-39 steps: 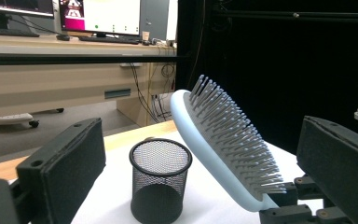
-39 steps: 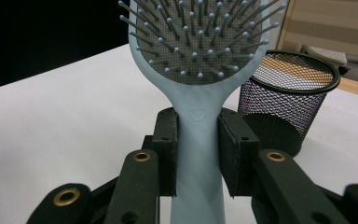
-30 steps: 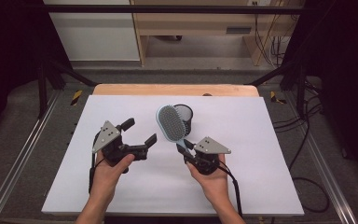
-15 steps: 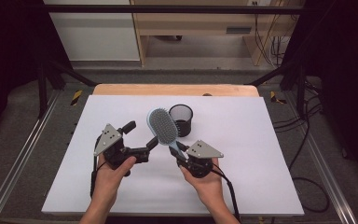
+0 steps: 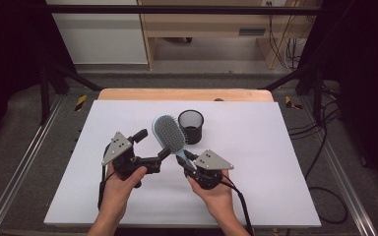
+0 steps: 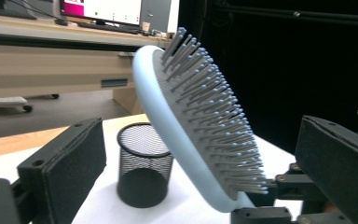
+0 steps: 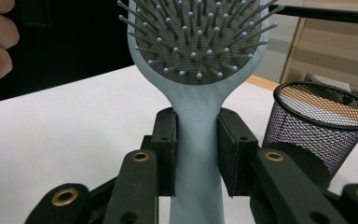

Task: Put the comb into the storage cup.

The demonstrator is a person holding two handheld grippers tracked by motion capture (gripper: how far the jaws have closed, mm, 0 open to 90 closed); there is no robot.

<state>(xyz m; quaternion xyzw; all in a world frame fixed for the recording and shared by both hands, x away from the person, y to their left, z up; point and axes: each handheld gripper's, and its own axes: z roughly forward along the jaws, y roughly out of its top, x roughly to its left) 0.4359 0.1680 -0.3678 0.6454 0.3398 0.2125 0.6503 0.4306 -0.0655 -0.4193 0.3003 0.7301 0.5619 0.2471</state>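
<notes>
Jaws of right gripper [image 7: 196,154] clamp hairbrush [image 7: 200,70]; left gripper [image 5: 150,150] jaws apart; white tabletop [image 5: 256,147], dark room.

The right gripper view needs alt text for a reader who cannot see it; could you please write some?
The right gripper has its two black jaws clamped on the handle of a pale blue paddle hairbrush, bristles facing the camera. A black mesh pen cup stands at the right on the white table.

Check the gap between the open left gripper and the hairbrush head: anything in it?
Nothing visible. The right gripper clamps the hairbrush by its handle, head raised. The left gripper is open beside the head, with bare air between. The mesh cup stands behind on the table, out of that gap.
</notes>
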